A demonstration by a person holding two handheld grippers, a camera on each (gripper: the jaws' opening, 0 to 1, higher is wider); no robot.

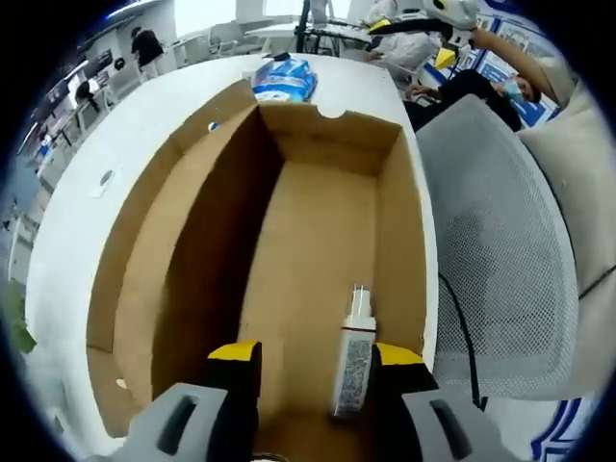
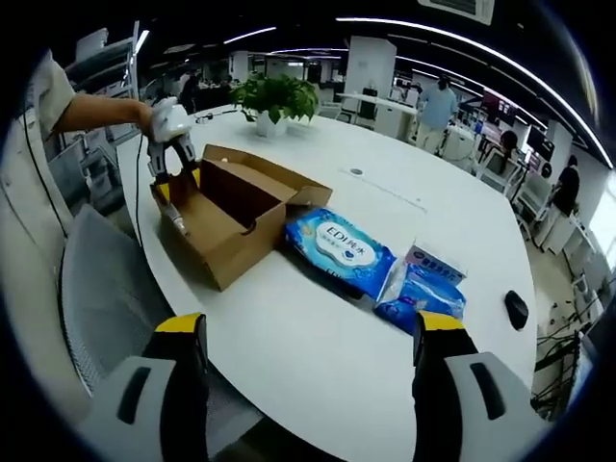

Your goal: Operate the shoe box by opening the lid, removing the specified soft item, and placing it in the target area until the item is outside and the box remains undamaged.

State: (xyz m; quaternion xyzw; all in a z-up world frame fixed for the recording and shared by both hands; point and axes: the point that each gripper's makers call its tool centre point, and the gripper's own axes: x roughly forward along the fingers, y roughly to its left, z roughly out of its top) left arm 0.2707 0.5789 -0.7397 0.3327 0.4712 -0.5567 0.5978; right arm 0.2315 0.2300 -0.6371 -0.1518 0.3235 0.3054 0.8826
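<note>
The shoe box (image 1: 318, 241) stands open on the white bench (image 2: 385, 318), its lid folded back flat to one side so the inside is free to reach into. The left tool (image 1: 313, 371) is lowered over the box's near end, jaws parted, with one small spray bottle (image 1: 354, 361) lying between them on the cardboard floor; the bottle sits close against one jaw, but whether it is being pinched I cannot tell. It is the single thing left in the box. In the right gripper view the left tool (image 2: 171, 154) shows at the box's far end. The right tool (image 2: 308, 356) hangs wide open and empty, well apart from the box, likely held back to give the other room. Outside the box lie two soft blue packs: a wet-wipe pack (image 2: 339, 252) just beside it and a smaller pack (image 2: 422, 291) next to that, probably the target area. One potted plant (image 2: 277, 99) stands behind.
</note>
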